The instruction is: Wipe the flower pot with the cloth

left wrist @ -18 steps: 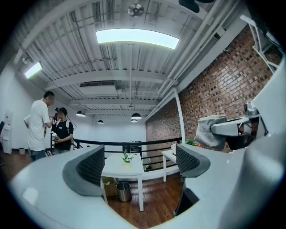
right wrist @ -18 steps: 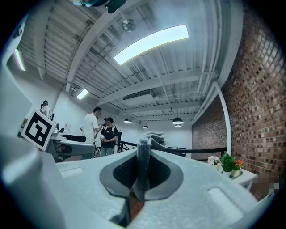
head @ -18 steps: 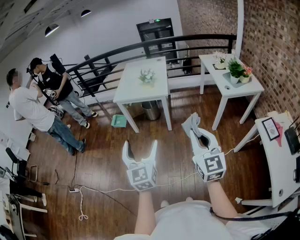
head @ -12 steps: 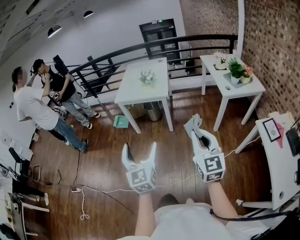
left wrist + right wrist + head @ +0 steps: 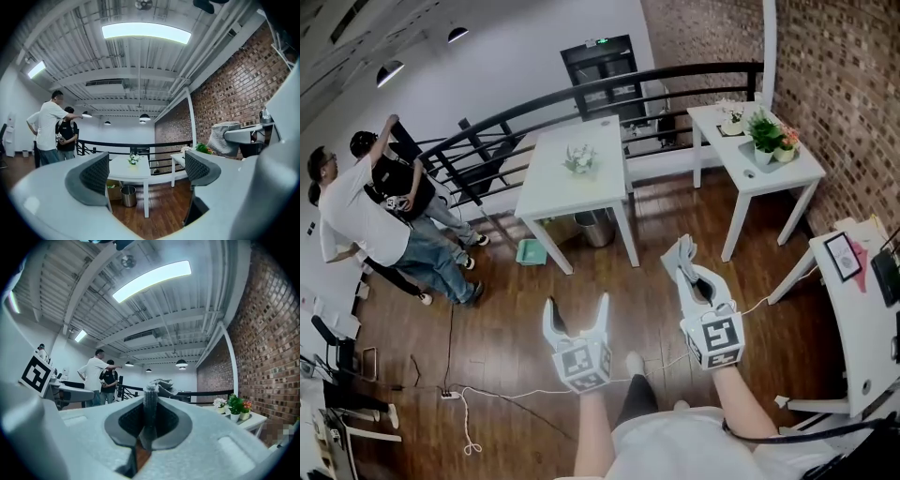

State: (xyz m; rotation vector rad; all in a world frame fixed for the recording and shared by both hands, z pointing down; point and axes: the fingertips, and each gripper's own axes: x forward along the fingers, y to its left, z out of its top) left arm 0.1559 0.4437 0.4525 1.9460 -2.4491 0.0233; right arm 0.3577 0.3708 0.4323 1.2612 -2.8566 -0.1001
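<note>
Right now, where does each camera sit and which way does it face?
Head view: on the person's head, facing down at the wooden floor; both forearms, the left gripper and the right gripper show.
Left gripper view: rides that gripper, level along its open jaws toward the white table.
Right gripper view: level along jaws shut on the cloth, toward the railing.
Shared: both gripper views show the two people and the potted plants.

Both arms out level, left gripper (image 5: 576, 317) fingers (image 5: 551, 320) spread and empty, right gripper (image 5: 685, 270) pinched on the cloth (image 5: 679, 250).
</note>
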